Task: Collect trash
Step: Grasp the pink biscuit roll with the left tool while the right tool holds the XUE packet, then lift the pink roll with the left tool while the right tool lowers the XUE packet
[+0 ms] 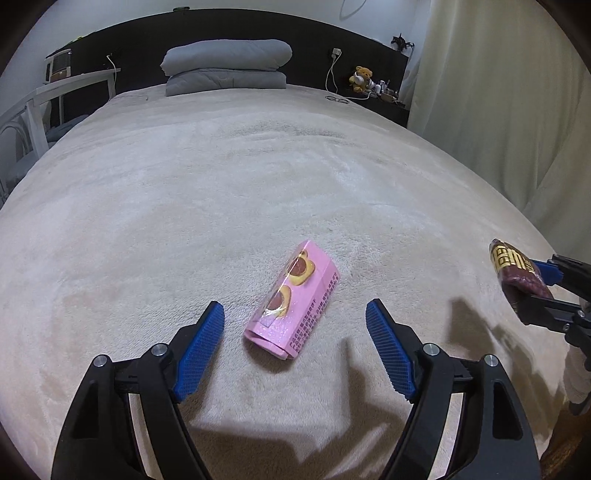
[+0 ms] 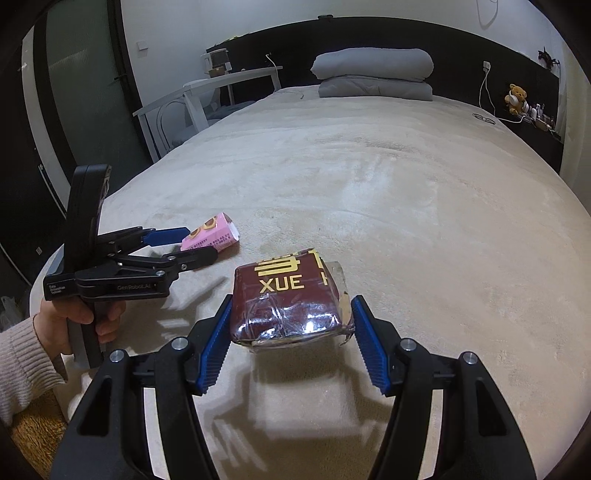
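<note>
A pink snack box point(image 1: 293, 301) lies on the beige bed cover point(image 1: 258, 184), just ahead of my left gripper point(image 1: 295, 314), which is open with a finger on either side of the box, not touching it. The box also shows in the right wrist view point(image 2: 214, 236) beside the left gripper point(image 2: 184, 243). My right gripper point(image 2: 291, 314) is shut on a maroon foil packet point(image 2: 291, 299) marked XUE and holds it above the bed. In the left wrist view the packet point(image 1: 515, 273) and the right gripper point(image 1: 532, 280) show at the far right.
Folded grey bedding point(image 1: 225, 66) lies at the head of the bed by a dark headboard point(image 1: 221, 29). A white table point(image 1: 55, 92) stands at the left. A shelf with a teddy bear point(image 1: 360, 77) and cables is at the right, beside a curtain point(image 1: 498, 92).
</note>
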A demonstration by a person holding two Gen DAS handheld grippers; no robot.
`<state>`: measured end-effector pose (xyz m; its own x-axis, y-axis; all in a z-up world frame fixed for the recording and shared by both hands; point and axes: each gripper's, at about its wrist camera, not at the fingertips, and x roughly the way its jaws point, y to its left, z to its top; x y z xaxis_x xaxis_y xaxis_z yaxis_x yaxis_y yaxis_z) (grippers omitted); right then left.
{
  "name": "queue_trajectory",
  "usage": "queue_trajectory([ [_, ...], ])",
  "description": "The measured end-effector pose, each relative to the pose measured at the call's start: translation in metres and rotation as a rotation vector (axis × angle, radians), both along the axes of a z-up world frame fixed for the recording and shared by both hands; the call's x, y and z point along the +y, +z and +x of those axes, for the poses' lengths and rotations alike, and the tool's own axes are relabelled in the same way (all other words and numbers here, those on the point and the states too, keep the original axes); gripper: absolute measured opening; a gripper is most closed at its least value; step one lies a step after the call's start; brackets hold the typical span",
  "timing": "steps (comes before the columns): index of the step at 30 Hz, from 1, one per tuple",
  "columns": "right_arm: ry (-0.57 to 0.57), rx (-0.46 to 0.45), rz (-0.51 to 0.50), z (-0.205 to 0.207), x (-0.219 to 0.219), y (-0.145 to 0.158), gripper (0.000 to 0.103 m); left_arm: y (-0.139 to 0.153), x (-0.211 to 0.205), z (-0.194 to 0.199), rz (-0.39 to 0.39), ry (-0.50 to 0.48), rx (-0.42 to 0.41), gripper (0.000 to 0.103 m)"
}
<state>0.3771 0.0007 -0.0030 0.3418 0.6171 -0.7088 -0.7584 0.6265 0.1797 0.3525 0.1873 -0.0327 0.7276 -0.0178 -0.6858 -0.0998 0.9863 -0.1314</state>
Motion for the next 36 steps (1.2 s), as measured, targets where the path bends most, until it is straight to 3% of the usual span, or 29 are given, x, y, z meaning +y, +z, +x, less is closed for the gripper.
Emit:
queue_trajectory([
  [4,0.004,-0.008,0.002,-0.002,-0.006,0.001,0.062,-0.003,-0.005,0.007,0.027,0.002,0.006,0.077],
  [7,0.009,-0.011,0.0,-0.004,-0.008,0.001,0.062,-0.004,-0.009,0.012,0.052,0.002,0.015,0.063],
  [9,0.009,-0.012,-0.002,-0.004,-0.009,0.0,0.062,-0.005,-0.01,0.013,0.061,0.007,0.017,0.062],
  [13,0.008,-0.011,-0.002,-0.004,-0.009,0.0,0.062,-0.007,-0.007,0.014,0.086,0.028,0.031,0.045],
  [31,0.002,-0.015,-0.006,-0.009,-0.01,0.009,0.062,0.016,-0.011,-0.012,0.068,0.03,-0.035,0.041],
  [36,-0.007,-0.015,0.012,-0.018,-0.014,0.019,0.062,0.027,-0.014,-0.032,0.049,0.038,-0.047,0.034],
])
